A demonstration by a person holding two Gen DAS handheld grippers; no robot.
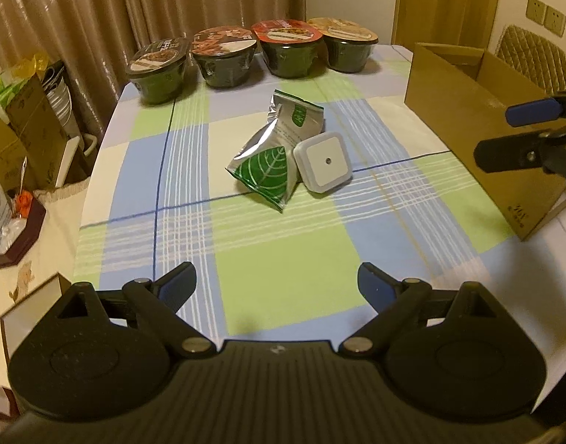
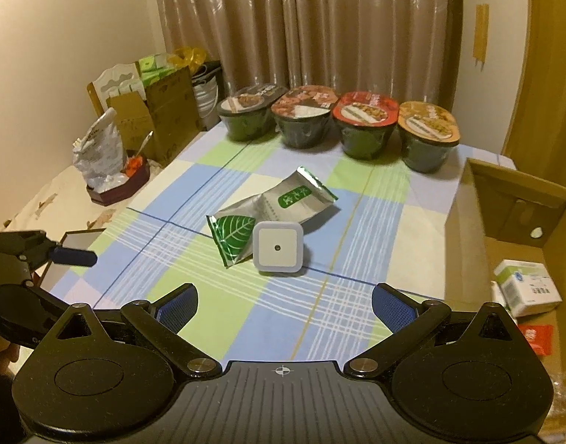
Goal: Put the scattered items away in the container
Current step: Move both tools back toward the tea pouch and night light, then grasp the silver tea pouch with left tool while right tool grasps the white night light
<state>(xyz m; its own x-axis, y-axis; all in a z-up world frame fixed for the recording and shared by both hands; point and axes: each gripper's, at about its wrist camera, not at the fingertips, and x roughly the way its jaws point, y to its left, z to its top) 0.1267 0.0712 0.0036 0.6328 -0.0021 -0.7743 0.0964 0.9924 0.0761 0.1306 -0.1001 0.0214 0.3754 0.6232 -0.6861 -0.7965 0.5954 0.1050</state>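
The night light [image 2: 277,247], a white rounded square with a dark dot at its centre, is sitting mid-table on the checked cloth [image 2: 283,318], tilted up and leaning against the pouch [image 2: 272,218], a silver foil packet with green leaf print. The two are touching, the light overlapping the pouch's near right corner. The pouch's long axis is running from near left to far right in the right wrist view; it is looking crumpled and partly folded.

The right gripper [image 2: 285,305] is hanging almost straight behind the light, which is lying dead ahead along its fingers, a short reach forward. Its jaws are standing wide apart with nothing between them. The left gripper [image 1: 277,283] is also gaping empty, and from it the pile is lying ahead and a little right, farther off. I am judging the right one the nearer and better lined up, so the light looks like its natural first pick.

The box [image 2: 505,222], open cardboard, is standing at the table's right side, just beside the right gripper, already holding a white carton [image 2: 527,288] and a red packet [image 2: 540,338]. Four noodle bowls [image 2: 364,125] are lining the far edge, before the curtain [image 2: 305,26].
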